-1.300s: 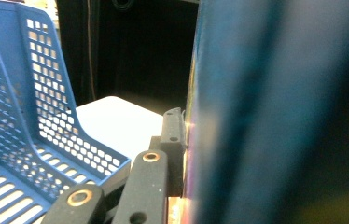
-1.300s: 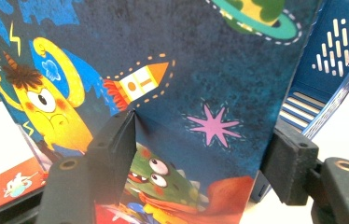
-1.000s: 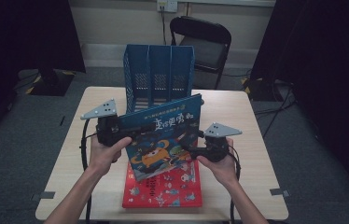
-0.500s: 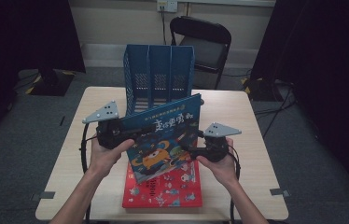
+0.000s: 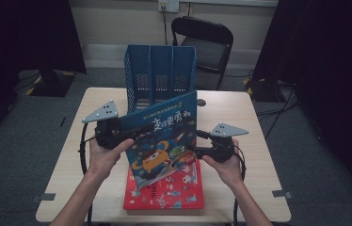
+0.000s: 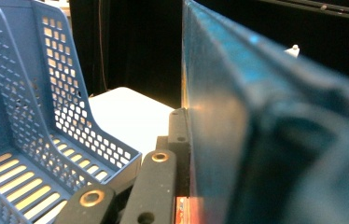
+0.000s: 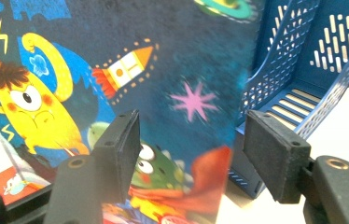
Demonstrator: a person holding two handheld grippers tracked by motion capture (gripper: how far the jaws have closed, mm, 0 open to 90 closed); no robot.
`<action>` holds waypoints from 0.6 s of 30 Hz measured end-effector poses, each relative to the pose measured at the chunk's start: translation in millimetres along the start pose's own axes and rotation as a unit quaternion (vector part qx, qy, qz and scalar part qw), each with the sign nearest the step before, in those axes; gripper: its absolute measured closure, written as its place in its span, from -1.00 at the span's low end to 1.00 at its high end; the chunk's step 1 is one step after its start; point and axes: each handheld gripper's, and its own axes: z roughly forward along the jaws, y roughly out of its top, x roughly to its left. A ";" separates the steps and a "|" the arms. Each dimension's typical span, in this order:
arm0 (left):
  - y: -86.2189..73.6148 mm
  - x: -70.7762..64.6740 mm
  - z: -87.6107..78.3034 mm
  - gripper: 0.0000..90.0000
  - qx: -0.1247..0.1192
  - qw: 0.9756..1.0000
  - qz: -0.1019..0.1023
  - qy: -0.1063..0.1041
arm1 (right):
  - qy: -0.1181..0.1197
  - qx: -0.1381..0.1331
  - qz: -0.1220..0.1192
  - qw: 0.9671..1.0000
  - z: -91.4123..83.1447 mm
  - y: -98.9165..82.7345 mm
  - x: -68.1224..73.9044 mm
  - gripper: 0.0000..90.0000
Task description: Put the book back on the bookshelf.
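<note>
Left hand-held gripper (image 5: 126, 133) clamped on blue book (image 5: 164, 136), right hand-held gripper (image 5: 194, 151) half-open, just closing

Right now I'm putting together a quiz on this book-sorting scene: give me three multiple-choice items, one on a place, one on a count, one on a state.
1. Where does the red book lie?
A. flat on the table, under the raised blue book
B. inside the file rack
C. on the chair

2. How many compartments does the blue file rack have?
A. two
B. three
C. five

3. How does the right gripper stand to the blue book?
A. clamped tight on its spine
B. jaws apart, the book's edge between them
C. far off, above the rack

Answers: 1 A, the high view shows it flat beneath the tilted blue book. 2 B, two dividers make three slots. 3 B, the right gripper view shows gaps at both pads; the left gripper grips the book.
</note>
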 end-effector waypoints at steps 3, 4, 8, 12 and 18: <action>0.5 1.5 -2.1 0.85 0.001 1.000 -0.007 0.004 | -0.004 0.001 0.003 1.000 -0.8 -0.4 -2.3 -0.19; 0.8 2.3 -2.8 0.85 0.002 1.000 -0.010 0.006 | -0.004 0.002 0.005 1.000 -0.5 -0.5 -2.4 -0.19; 2.2 4.9 -4.8 0.85 0.005 1.000 -0.017 0.010 | -0.002 0.005 0.005 1.000 1.6 -0.8 -2.6 -0.19; 6.3 3.4 -7.5 0.85 0.006 0.999 -0.017 0.026 | -0.002 0.006 0.005 1.000 2.4 -1.0 -2.9 -0.19; 14.4 4.6 -9.1 0.85 0.012 0.999 -0.011 0.043 | -0.007 0.003 0.009 1.000 -0.2 -1.0 -5.3 -0.20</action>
